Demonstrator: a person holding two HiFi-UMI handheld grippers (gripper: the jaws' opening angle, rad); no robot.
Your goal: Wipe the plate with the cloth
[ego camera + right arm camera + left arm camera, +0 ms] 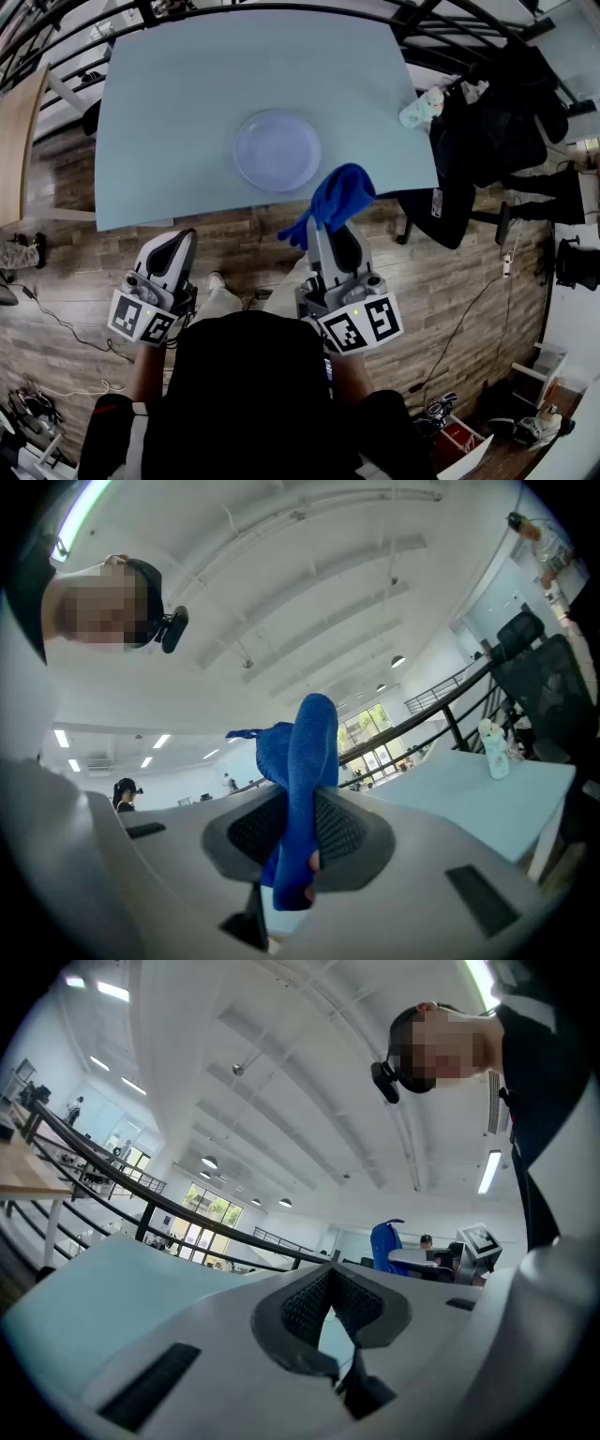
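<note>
Right gripper view shows your risk: the bright blue cloth stands in a loose upright fold, so it could bunch or slip free once you drag it. Your right gripper pinches its lower end. Your left gripper is pressed together, empty. Farther off, the round pale lavender plate lies near the middle of the light blue table's near edge.

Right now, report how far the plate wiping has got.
Done: the right tongs are shut on the blue cloth. In hand: the cloth is held up near the table's front edge, short of the plate. Left: all the wiping; nothing touches the plate. The left tongs are shut, empty, back from the table.
</note>
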